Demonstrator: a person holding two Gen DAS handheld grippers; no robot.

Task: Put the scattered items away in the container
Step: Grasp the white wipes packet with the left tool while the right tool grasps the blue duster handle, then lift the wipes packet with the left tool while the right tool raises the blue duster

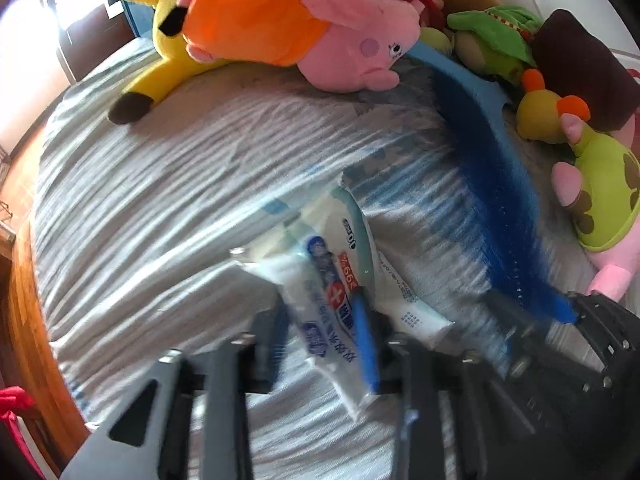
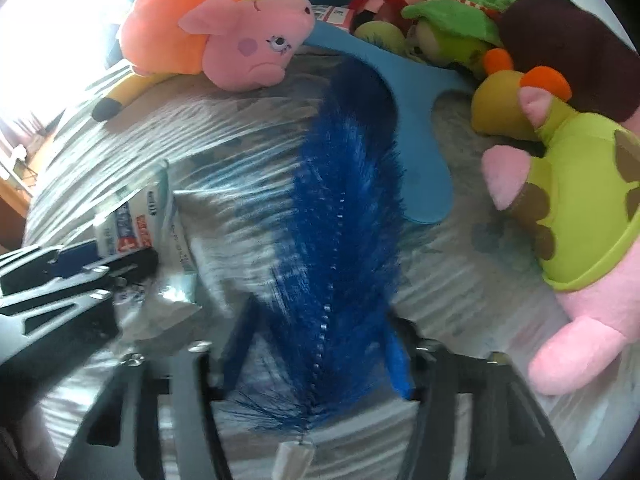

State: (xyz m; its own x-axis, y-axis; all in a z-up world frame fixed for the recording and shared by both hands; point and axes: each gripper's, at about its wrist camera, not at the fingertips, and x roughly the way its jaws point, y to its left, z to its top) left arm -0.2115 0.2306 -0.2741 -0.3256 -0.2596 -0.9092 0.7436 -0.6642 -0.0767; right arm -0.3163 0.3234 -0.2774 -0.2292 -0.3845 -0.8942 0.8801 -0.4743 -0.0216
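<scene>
To your left the striped bedsheet lies open. Ahead, the pig plush blocks passage; on your right, the turtle plush crowds the way.

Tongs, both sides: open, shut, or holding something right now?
Left tongs: shut on the wet wipes pack.
Right tongs: shut on the blue bristle brush.

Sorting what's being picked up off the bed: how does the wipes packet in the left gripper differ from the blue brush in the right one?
The wipes packet is a flat, white, printed soft pack; the blue brush is long, with dark blue bristles on a lighter blue handle. The packet is short and lies near the left gripper; the brush stretches from the right gripper up to the plush toys. Both lie on the striped bedding, each clamped between shut fingers.
</scene>
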